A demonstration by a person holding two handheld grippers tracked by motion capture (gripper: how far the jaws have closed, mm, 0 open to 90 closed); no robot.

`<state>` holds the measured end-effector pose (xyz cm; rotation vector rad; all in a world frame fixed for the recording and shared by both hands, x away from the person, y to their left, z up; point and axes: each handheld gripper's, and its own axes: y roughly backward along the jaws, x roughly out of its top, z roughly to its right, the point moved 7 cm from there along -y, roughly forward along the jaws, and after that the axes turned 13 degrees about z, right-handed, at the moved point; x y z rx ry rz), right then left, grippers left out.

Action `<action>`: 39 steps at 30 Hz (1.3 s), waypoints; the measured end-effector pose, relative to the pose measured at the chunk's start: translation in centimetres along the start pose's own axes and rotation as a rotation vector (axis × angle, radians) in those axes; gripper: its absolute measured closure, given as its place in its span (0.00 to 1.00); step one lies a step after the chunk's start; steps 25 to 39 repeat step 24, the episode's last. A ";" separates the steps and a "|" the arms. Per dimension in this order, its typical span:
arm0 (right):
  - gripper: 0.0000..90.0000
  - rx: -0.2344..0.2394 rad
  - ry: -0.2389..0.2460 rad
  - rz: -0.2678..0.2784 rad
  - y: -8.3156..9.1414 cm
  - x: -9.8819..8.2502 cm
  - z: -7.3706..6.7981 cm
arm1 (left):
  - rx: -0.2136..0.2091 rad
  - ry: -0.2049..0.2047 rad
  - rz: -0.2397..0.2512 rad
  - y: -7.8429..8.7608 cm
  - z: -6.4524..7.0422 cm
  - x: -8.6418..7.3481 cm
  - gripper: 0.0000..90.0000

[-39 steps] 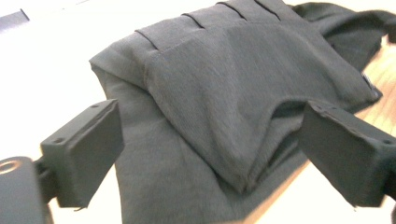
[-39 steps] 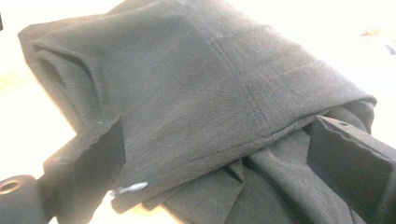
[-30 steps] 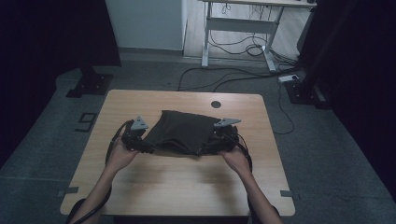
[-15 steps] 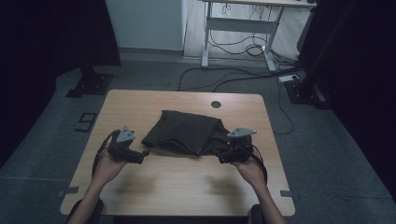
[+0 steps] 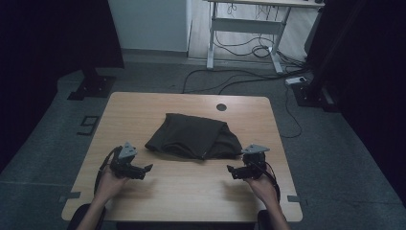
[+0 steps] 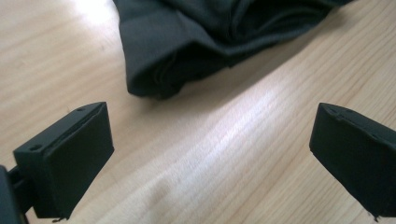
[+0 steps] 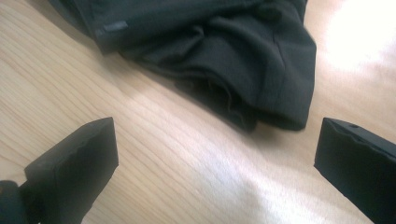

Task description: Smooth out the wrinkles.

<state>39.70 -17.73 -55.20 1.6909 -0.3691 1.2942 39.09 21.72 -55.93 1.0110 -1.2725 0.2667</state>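
Between the 2 black fingers point(image 6: 65, 163) of the left gripper point(image 5: 143, 170) lies bare wood: they stand spread wide and pinch nothing, with the near corner of the dark folded garment point(image 5: 194, 136) just ahead of them in the left gripper view point(image 6: 196, 42). Across from it, the right gripper point(image 5: 233, 171) has its fingers point(image 7: 74, 165) spread just as wide, also holding nothing, and the right gripper view shows the garment's other near corner point(image 7: 224, 56) a little beyond the tips, with a small label stitched at a seam.

From the high view, both grippers sit low over the near part of the worktop point(image 5: 191, 201), each in 1 of the person's hands, the left hand point(image 5: 111, 181) and right hand point(image 5: 261, 183) coming in from the bottom edge. Each gripper points inward and is clear of the garment.

The garment lies folded in a rough rectangle near the middle of the worktop, its near edge bunched in layers. A round hole point(image 5: 221, 107) sits in the worktop beyond it.
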 end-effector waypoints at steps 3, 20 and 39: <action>0.00 -0.008 -0.011 -0.018 -0.3 -1.2 0.2 | -0.007 0.007 -0.024 -0.4 0.1 -1.0 0.00; 0.00 0.002 -0.009 -0.047 -2.3 -4.8 0.2 | -0.026 0.049 -0.127 -1.9 0.2 -3.7 0.00; 0.00 -0.005 -0.013 -0.036 -2.4 -4.8 0.2 | -0.026 0.049 -0.127 -1.9 0.2 -3.7 0.00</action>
